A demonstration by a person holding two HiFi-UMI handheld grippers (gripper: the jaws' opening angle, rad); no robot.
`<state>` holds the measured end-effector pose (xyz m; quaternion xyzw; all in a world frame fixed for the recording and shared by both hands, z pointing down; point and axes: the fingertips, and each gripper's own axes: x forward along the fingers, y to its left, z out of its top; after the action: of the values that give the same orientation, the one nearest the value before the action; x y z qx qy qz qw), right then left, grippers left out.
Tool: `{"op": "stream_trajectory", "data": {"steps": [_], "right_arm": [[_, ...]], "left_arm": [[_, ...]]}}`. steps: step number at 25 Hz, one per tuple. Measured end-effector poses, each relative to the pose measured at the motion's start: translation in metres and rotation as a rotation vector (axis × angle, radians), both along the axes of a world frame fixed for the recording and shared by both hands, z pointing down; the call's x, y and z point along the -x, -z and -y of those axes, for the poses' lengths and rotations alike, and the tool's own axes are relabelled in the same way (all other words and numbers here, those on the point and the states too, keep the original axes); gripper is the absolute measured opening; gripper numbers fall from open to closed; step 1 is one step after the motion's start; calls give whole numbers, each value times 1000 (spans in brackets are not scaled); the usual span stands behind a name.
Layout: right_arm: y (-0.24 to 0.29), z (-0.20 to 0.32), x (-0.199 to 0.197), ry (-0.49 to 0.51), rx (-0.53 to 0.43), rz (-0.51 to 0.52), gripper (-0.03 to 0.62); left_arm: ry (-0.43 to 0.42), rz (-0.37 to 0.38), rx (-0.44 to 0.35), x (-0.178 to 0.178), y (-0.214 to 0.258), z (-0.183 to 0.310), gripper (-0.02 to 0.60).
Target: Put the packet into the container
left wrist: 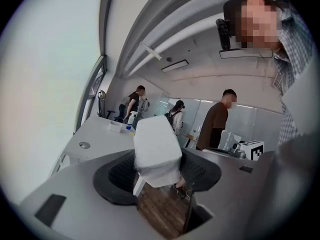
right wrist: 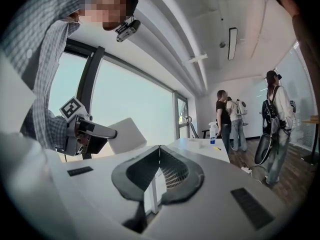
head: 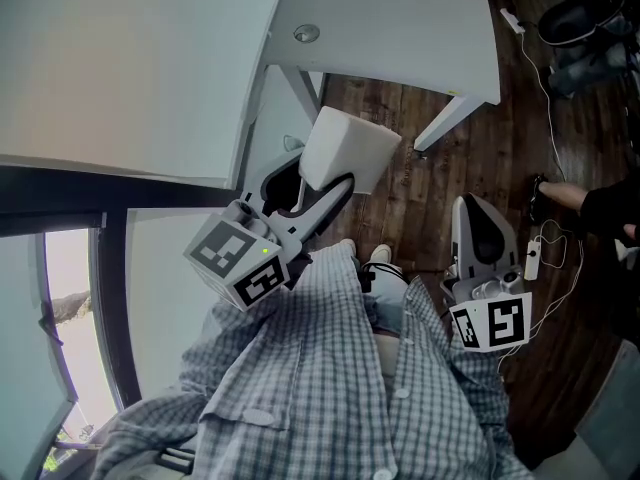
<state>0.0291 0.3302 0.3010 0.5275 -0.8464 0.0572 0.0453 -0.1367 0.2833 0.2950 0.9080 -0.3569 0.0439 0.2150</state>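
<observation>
Window [head: 70, 298]: far left of the head view, dark frame, daylight behind it.

Left gripper [head: 315, 183]: held out over the floor, close to level. Its marker cube [head: 240, 258] sits at the rear, just above the person's checked shirt [head: 300, 368]. The claw is clamped on the packet; in the left gripper view both dark ribbed pads [left wrist: 117, 176] press against the packet's sides.

Packet [head: 345, 148]: white, boxy, soft-edged. It stands between the left claw's jaws and sticks up beyond them, raised in the air over the wooden floor [head: 420, 198] and near the table's legs. The right gripper view shows it at the left, at the end of the left gripper.

Table [head: 390, 38]: white top, across the upper part of the head view, with a round fitting [head: 306, 34] set in it. In the left gripper view a spray bottle [left wrist: 131, 120] stands on its far end.

Right gripper [head: 478, 213]: held to the right of the shirt, well apart from the packet, its own marker cube [head: 490, 323] at the rear. The claw is closed, the jaw tips meeting, with nothing between them.

Cables [head: 560, 238]: white, loose on the floor at the far right.

People [left wrist: 217, 121]: several standing in the background of both gripper views.
</observation>
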Motion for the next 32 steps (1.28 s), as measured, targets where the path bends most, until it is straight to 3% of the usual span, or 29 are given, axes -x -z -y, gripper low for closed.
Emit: {"op": "stream_trajectory", "data": {"steps": [9,16,32], "right_arm": [[1,1,7,-19,6,-29,12],[6,0,6,-79,-1,-57,12],[4,-14,37,-98,-17,-62,12]], "left_arm": [[33,-20,-4,21,3,6,259],[6,-17,-22,33,10,6,259],[-13,-22,-43,63,7,-4,259]]}}
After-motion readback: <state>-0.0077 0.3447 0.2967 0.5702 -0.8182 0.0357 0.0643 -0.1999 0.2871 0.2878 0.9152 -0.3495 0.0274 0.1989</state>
